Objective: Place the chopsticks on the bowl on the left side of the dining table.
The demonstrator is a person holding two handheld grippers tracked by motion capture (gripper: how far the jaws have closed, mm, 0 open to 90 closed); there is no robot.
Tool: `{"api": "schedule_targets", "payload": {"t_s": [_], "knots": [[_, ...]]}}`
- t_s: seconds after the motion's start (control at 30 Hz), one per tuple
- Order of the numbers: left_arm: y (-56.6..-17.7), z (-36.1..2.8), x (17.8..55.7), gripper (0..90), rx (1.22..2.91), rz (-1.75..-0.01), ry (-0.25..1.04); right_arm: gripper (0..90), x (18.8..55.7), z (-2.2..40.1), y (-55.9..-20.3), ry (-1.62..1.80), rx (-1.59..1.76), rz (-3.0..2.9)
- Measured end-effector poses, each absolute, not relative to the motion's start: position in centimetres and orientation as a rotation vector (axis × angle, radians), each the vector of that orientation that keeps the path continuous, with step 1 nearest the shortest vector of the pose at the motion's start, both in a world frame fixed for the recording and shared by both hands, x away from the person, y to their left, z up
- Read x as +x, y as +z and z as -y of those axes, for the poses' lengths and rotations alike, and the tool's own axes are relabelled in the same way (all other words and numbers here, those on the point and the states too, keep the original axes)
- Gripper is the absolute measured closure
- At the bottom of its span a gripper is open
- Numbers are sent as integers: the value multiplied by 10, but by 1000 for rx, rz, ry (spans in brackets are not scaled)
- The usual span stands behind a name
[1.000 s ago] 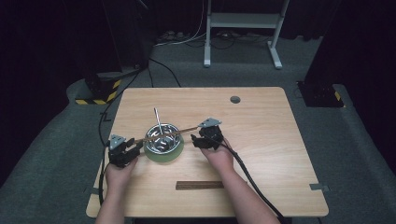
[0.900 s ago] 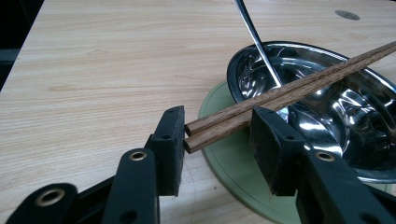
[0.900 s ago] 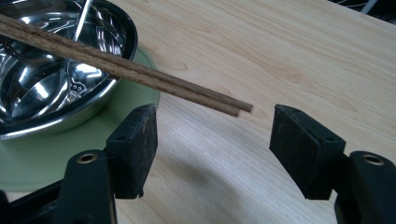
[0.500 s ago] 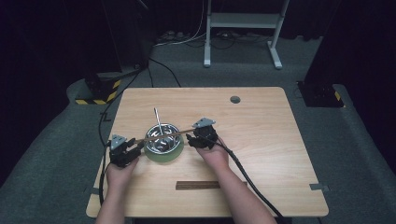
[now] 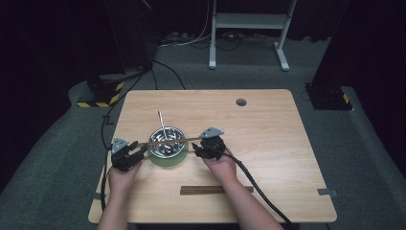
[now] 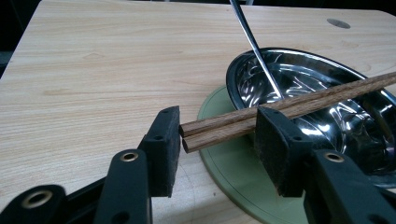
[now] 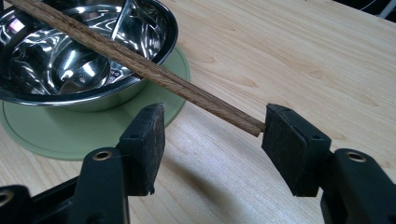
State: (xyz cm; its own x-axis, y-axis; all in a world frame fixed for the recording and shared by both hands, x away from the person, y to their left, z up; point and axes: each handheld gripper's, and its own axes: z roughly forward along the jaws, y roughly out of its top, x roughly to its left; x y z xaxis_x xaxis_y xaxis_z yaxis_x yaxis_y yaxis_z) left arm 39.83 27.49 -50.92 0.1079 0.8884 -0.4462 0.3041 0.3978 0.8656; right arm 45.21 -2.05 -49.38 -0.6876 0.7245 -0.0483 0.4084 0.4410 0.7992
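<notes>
Bridging bowl (image 5: 166, 142), chopsticks (image 5: 168, 141) between jaws

Glossy metal bowl (image 6: 317, 88), matt wooden chopsticks (image 6: 280, 109).

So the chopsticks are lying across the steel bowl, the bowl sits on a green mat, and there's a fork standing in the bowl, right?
Not quite: it is a spoon, not a fork; the right gripper view shows its rounded end in the bowl. The rest holds: the chopsticks lie across the bowl, which sits on the green mat.
</notes>
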Motion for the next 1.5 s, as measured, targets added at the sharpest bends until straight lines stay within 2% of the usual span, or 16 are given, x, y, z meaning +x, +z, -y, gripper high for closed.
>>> {"api": "schedule_targets", "payload": {"t_s": [0.13,0.4,0.57,0.67,0.83,0.97,1.13,1.33,1.5], "knots": [[-508,-278,397,461,1131,-1449,622,396,449,22,-493,1112,937,-2306],[-501,-294,384,436,1124,-1439,648,410,445,32,-492,1112,965,-2278],[-507,-293,380,544,1188,-1449,652,475,442,39,-495,1116,980,-2268],[-511,-288,382,639,1213,-1446,659,556,440,41,-495,1121,990,-2257],[-514,-283,386,685,1225,-1451,674,622,440,40,-497,1125,1029,-2252],[-514,-281,390,691,1147,-1469,654,632,441,38,-500,1117,1016,-2244],[-514,-285,389,702,1209,-1455,673,646,442,37,-501,1125,1012,-2235],[-514,-283,391,702,1158,-1462,656,673,439,36,-501,1109,1002,-2214],[-514,-284,391,700,1188,-1460,665,692,438,36,-499,1106,1008,-2191]]}}
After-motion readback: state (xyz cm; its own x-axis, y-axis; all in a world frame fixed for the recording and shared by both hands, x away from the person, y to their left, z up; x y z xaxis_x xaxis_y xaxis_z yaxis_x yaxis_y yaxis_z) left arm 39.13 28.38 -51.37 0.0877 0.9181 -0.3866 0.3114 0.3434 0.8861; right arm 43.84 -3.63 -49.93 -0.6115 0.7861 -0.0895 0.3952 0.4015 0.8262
